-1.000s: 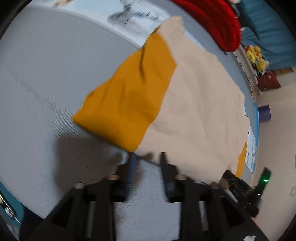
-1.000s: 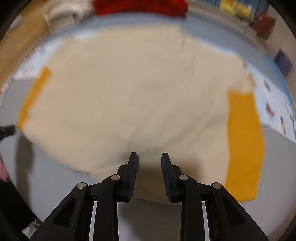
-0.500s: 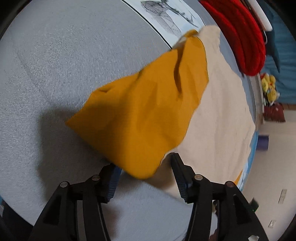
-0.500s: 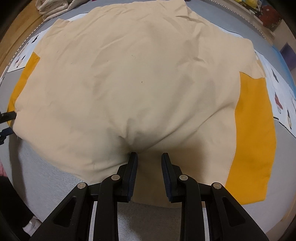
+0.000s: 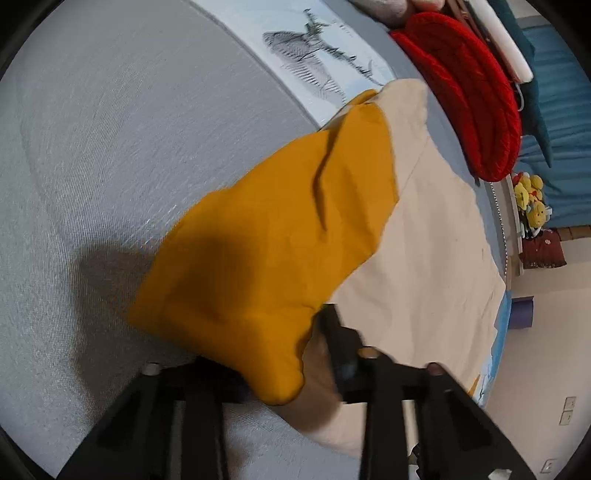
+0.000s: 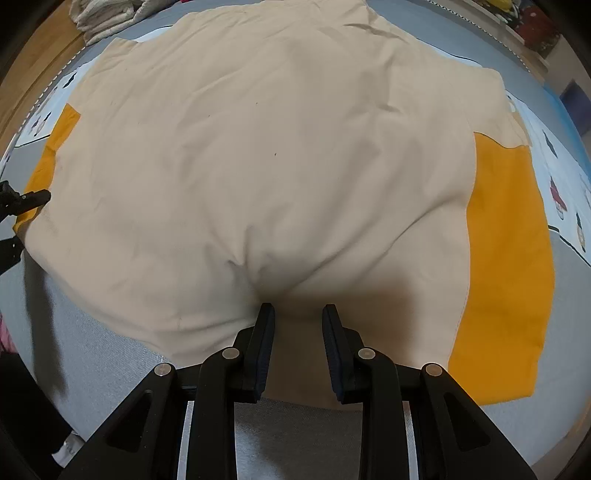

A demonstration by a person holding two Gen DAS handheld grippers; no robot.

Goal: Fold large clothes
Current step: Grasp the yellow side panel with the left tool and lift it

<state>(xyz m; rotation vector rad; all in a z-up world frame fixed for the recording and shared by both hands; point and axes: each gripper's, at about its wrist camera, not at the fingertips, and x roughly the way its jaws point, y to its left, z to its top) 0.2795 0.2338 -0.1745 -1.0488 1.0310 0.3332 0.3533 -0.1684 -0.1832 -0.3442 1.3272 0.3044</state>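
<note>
A large cream shirt with orange sleeves lies spread on a grey surface. In the left wrist view one orange sleeve fills the middle, its end draped between and over my left gripper's open fingers; the left finger is hidden under the cloth. In the right wrist view my right gripper is open at the shirt's near hem, fingers either side of a raised fold. The other orange sleeve lies flat at the right. The left gripper shows at the far left edge.
A red knitted item lies beyond the shirt. A printed mat with animal pictures borders the grey surface. Folded pale towels sit at the far left. Yellow plush toys and a blue couch stand behind.
My left gripper has moved in on the orange sleeve, whose end now lies over its fingers. My right gripper has closed in on the hem and stays open.
</note>
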